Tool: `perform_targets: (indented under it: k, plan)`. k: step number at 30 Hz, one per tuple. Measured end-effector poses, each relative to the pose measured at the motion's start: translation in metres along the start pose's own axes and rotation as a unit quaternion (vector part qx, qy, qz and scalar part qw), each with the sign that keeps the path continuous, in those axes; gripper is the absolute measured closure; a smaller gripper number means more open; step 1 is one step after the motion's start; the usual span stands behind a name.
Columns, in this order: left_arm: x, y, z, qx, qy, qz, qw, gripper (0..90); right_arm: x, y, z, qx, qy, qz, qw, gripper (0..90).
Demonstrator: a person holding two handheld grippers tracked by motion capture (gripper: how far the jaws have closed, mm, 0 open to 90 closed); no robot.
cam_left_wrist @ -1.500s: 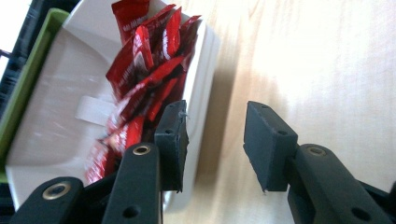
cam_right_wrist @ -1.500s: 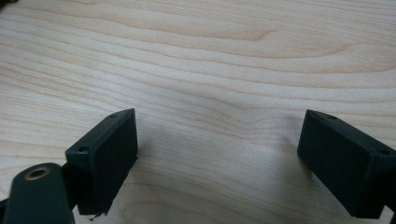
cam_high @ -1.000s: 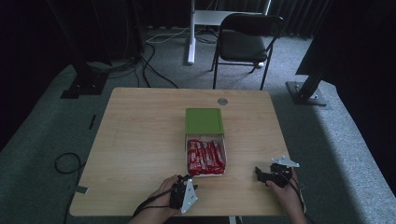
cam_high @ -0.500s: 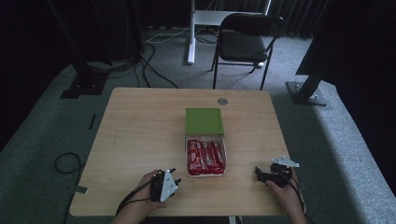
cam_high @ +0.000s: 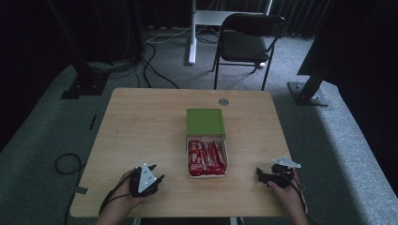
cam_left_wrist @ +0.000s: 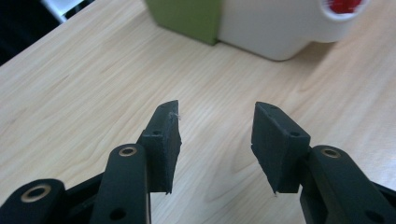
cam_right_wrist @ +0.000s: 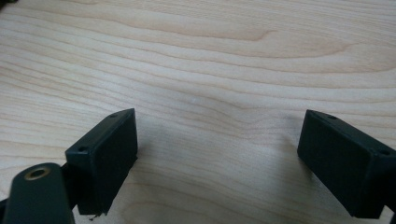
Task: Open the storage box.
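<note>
**Both grippers low at the near edge, box of red bars between**

High view: left gripper [cam_high: 157, 178] held near the table's near-left edge, cradled from below in the left hand [cam_high: 126, 194], forearm entering from the bottom, jaws aimed right and slightly far, toward the white box [cam_high: 206, 174]. Right gripper [cam_high: 259, 174] at the near-right edge, gripped by the right hand [cam_high: 284, 191], jaws aimed left. White box at mid-table, nearer the person, packed with red bars [cam_high: 206, 157]; green lid [cam_high: 204, 121] lying flat, touching the box's far end. Both grippers well apart from the box, one on each side. Wooden table [cam_high: 141, 126] under everything.

Left gripper view: jaws just been opening, now partly apart, bare wood between, nothing held. White box [cam_left_wrist: 280, 28] and green lid [cam_left_wrist: 187, 18] beyond the tips, at the far top, a bit of red showing over the rim.

Right gripper view: jaws spread wide, low over the wood grain, nothing between.
</note>
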State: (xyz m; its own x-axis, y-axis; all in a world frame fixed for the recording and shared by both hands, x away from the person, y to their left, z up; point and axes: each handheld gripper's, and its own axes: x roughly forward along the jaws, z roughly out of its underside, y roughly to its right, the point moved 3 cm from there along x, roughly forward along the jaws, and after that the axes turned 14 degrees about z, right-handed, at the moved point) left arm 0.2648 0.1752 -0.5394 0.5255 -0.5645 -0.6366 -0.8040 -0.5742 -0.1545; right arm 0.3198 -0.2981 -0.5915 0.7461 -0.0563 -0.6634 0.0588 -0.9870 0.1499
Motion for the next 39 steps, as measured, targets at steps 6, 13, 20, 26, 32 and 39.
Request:
perform_targets:
  k: [6, 13, 20, 26, 32, 39]
  plan:
    - [-0.004, -0.013, 0.015, -0.064, -0.008, 0.007, 0.9979, 36.4, 0.0, 0.0, 0.0, 0.0, 0.0, 0.0, 1.0, 11.8]
    - [-0.007, -0.021, 0.024, -0.105, 0.005, 0.002, 0.9944, 23.8, 0.0, 0.0, 0.0, -0.001, 0.0, 0.0, 1.0, 11.8]
    - [-0.005, -0.035, 0.037, -0.136, 0.017, -0.022, 0.9903, 10.2, 0.0, 0.0, 0.0, 0.0, -0.001, 0.001, 1.0, 11.8]
    - [-0.005, -0.047, 0.052, -0.139, -0.008, -0.062, 0.9884, 9.4, 0.0, 0.0, 0.0, 0.0, -0.001, 0.001, 1.0, 11.8]
    - [-0.013, -0.061, 0.059, -0.162, 0.004, -0.102, 0.9815, 6.4, 0.0, 0.0, 0.0, 0.002, -0.001, 0.002, 1.0, 11.8]
    - [-0.018, -0.07, 0.075, -0.197, -0.032, -0.108, 0.9738, 4.5, 0.0, 0.001, 0.0, 0.004, -0.001, 0.004, 1.0, 11.8]
